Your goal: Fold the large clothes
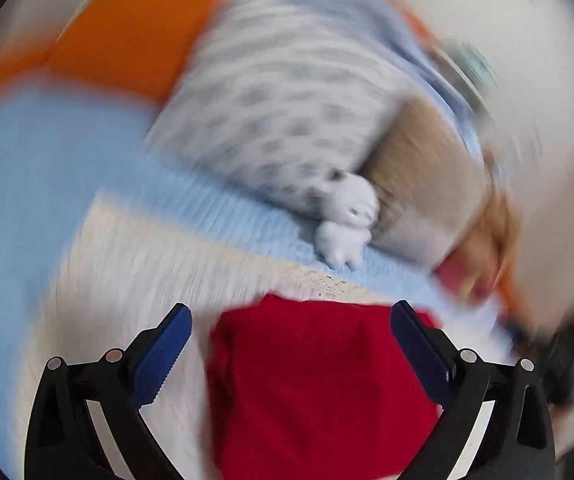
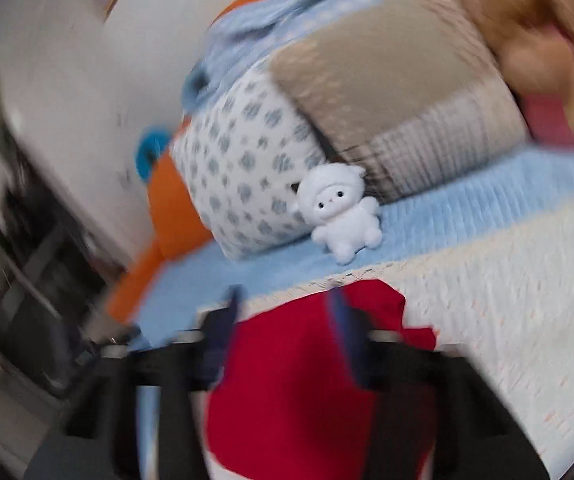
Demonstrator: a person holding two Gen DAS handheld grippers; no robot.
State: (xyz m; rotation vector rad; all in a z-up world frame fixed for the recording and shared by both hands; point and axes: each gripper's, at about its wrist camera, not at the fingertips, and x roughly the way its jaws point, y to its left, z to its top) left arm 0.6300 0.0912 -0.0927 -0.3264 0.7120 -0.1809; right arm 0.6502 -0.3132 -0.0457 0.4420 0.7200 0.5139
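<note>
A red garment [image 1: 319, 384] lies on a cream bedspread [image 1: 159, 264], blurred by motion. My left gripper [image 1: 291, 320] is open, its blue-padded fingers [image 1: 167, 344] spread wide either side of the garment's near end, above it. In the right wrist view the red garment [image 2: 299, 392] lies between and under my right gripper [image 2: 287, 312]. Its blurred fingers [image 2: 227, 332] stand apart and look open, with red cloth showing in the gap. I cannot tell whether either gripper touches the cloth.
A white plush toy [image 2: 343, 212] sits on a light blue blanket [image 2: 467, 216] against a spotted pillow [image 2: 247, 176] and a beige pillow [image 2: 399, 100]. An orange cushion [image 1: 127, 40] lies behind. A brown plush [image 2: 527, 40] lies at the right. The bed's left edge drops toward dark furniture [image 2: 27, 240].
</note>
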